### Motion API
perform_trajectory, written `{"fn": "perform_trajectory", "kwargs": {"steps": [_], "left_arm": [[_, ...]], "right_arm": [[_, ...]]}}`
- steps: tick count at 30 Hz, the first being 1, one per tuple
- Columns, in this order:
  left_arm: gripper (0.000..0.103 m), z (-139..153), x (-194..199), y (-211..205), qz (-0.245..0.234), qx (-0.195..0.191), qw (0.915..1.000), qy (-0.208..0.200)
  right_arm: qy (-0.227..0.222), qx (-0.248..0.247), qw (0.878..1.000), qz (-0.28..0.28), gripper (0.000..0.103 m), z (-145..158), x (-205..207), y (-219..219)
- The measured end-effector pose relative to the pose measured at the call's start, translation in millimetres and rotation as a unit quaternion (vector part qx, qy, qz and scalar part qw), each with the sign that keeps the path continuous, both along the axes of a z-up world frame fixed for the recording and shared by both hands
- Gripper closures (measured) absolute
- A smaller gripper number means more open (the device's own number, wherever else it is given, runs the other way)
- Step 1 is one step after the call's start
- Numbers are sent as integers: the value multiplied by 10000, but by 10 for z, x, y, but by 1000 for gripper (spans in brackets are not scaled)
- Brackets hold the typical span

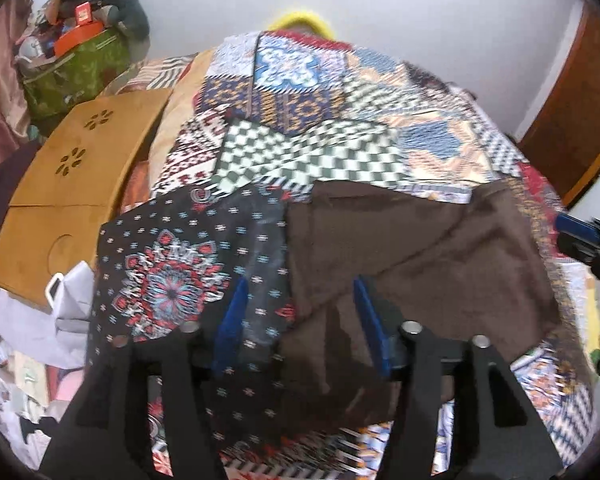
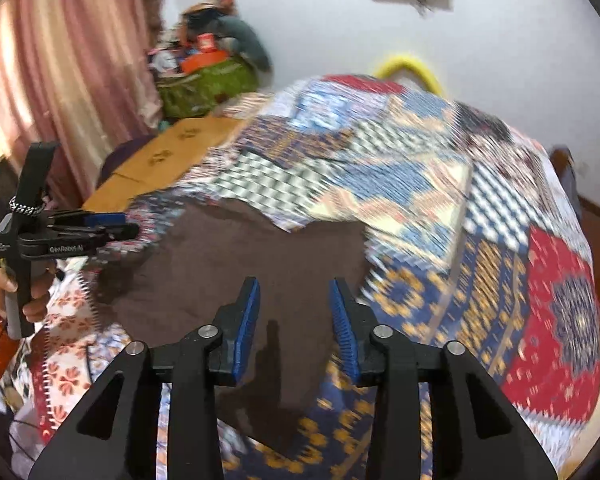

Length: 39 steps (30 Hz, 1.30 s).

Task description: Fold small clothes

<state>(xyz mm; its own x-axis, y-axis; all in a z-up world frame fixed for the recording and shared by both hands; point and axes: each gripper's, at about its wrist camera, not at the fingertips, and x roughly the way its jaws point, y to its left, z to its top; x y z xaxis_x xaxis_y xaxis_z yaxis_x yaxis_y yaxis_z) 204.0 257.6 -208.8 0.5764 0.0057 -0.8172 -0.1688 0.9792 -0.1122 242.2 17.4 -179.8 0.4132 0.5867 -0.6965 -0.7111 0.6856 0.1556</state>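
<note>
Both tongs, L (image 1: 300,300) & R (image 2: 294,300), wide open over brown cloth (image 2: 240,256).

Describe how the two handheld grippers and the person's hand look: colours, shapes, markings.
Both are matte black with angular linkage arms, silver pivot pins and blue ribbed finger pads: left gripper, right gripper. The right wrist view shows white "GenRobot.AI" lettering and a braided cord on the left one. The hand wears an orange sleeve and red bead bracelet.
</note>
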Motion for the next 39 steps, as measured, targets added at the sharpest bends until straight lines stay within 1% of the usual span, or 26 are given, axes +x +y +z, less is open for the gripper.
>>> {"fn": "perform_trajectory", "kwargs": {"steps": [1, 2, 5, 8, 10, 12, 14, 18, 21, 23, 27, 28, 29, 30, 33, 34, 37, 39], "left_arm": [[36, -5, -11, -43, -59, -8, 10000, -3], [35, -25, -21, -87, -112, 13, 9999, 16], [35, -192, 2, -181, -164, 184, 9993, 273], [35, -392, 10, -146, -56, 152, 9982, 577], [35, -460, -18, -75, 25, 105, 9980, 629], [35, -458, -63, -6, 94, 79, 9981, 612], [35, -440, -97, 46, 160, 162, 9978, 620], [35, -243, -188, 86, 262, 215, 9984, 442], [35, 51, -296, 21, 229, 304, 9992, 97], [35, 327, -403, -72, 170, 372, 9988, -256], [35, 858, -630, -252, 55, 326, 9947, -971], [35, 1012, -695, -321, 27, 369, 9923, -1182], [35, 1150, -769, -384, -3, 412, 9896, -1380], [35, 1263, -820, -438, -24, 439, 9870, -1543], [35, 1623, -1076, -618, -131, 509, 9756, -2130], [35, 1734, -1191, -689, -167, 556, 9707, -2334], [35, 1959, -1479, -873, -243, 761, 9570, -2790], [35, 2053, -1669, -998, -274, 908, 9479, -3043]], "right_arm": [[-37, 8, 10000, 88, 61, 11, -16, 62], [-72, 13, 9998, 197, 60, 11, -27, 159], [-49, -49, 9993, 361, 59, -82, 7, 362], [93, -226, 9990, 381, 59, -237, 94, 497], [153, -337, 9989, 288, 59, -327, 155, 493], [145, -328, 9993, 90, 59, -348, 215, 417], [208, -364, 9990, -161, 59, -367, 300, 314], [307, -360, 9972, -583, 59, -316, 387, 88], [204, -138, 9976, -654, 59, -95, 283, -44], [70, 40, 9980, -634, 59, 76, 182, -85], [-461, 483, 9962, -561, 59, 567, -213, -158], [-633, 654, 9945, -521, 59, 733, -370, -187], [-727, 744, 9933, -504, 59, 816, -433, -201], [-906, 889, 9908, -463, 59, 973, -578, -214], [-1335, 1188, 9831, -406, 59, 1293, -943, -269], [-1444, 1284, 9804, -391, 59, 1376, -1052, -293], [-1775, 1577, 9706, -402, 59, 1601, -1389, -372], [-1936, 1692, 9655, -416, 59, 1694, -1568, -405]]}}
